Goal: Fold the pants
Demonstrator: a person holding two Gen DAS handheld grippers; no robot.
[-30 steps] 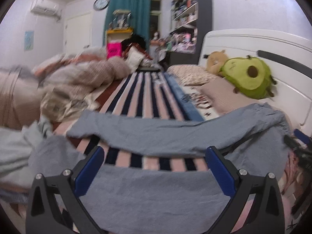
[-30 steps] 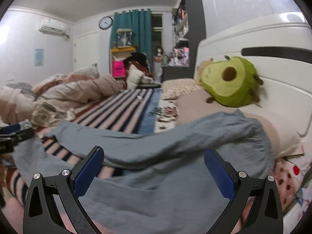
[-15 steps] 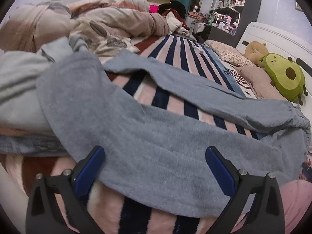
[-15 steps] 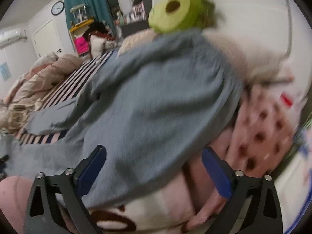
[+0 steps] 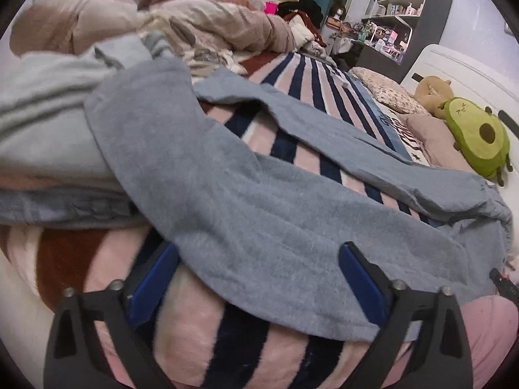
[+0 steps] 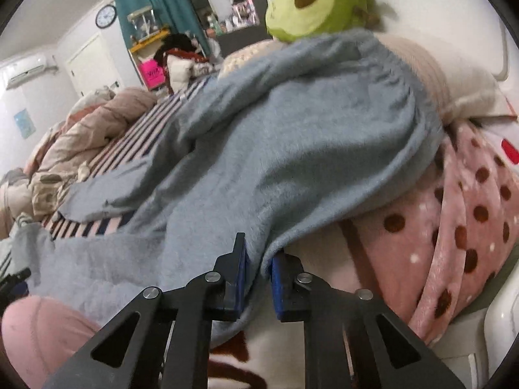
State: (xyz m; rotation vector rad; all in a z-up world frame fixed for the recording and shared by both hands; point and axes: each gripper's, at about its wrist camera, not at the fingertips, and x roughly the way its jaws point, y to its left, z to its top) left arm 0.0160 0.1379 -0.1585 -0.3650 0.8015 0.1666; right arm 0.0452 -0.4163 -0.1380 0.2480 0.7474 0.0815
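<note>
One pair of grey pants lies on the bed; right tool clamped on its edge, left tool wide apart, closing around one leg.

I see my right gripper clamped on the near edge of the grey pants. The pants drape over a dotted blanket below an avocado plush.

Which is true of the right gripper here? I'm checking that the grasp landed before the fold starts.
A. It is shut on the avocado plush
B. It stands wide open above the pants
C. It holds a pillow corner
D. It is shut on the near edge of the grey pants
D: the right gripper has its blue pads pinched together with the edge of the grey pants between them.
</note>
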